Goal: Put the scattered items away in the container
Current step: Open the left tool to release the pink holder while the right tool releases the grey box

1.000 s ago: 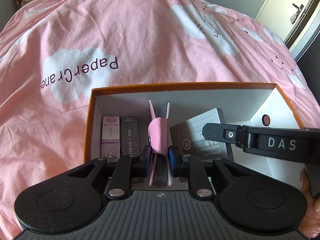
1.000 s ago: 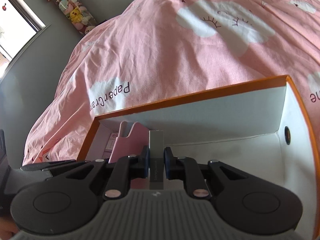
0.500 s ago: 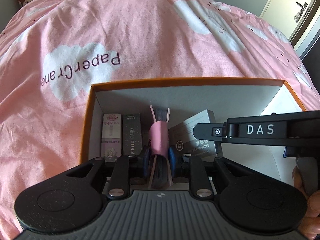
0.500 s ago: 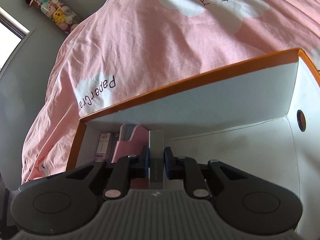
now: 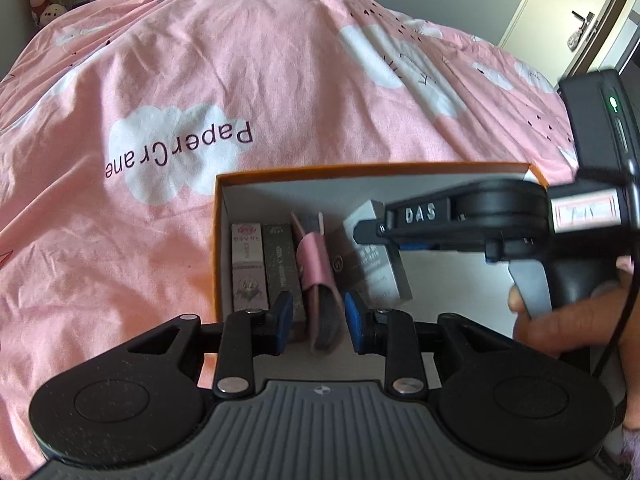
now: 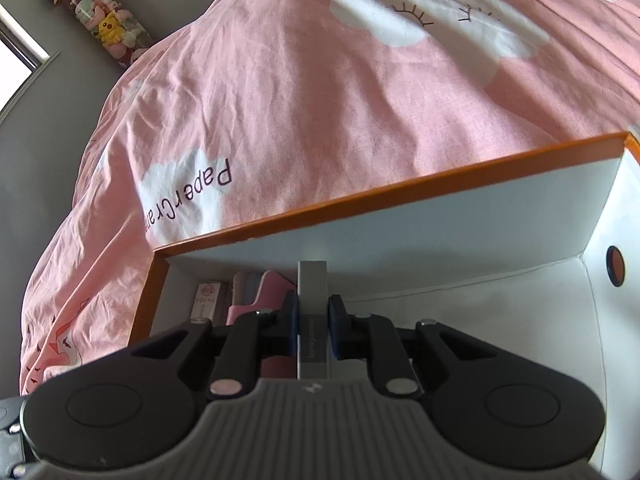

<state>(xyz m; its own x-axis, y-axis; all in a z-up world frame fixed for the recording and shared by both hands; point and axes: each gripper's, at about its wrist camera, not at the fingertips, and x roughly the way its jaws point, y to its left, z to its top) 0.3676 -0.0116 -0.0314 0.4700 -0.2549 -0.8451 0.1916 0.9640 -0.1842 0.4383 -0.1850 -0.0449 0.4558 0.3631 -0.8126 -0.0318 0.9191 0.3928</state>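
Left gripper [image 5: 316, 322]: jaws opening, blue pads clear on both sides of the pink pouch [image 5: 318, 264], which stands on edge inside the orange box [image 5: 376, 169], leaning toward the two card packs at the left wall. It is slim, with a pink band round a dark grey body and open flaps at the top.

Right gripper [image 6: 313, 328]: jaws pinched on a flat grey box [image 6: 313, 280], held upright on its narrow edge over the container's open white floor; in the left wrist view it sits just right of the pouch.

Risks, as judged:
- Pouch unsupported once released; it may topple toward the empty side, into the slot meant for the grey box.
- Grey box may nudge the pouch going down, given the close spacing.
- The soft pink duvet [image 6: 360, 100] under the container may let it tilt if pressed.
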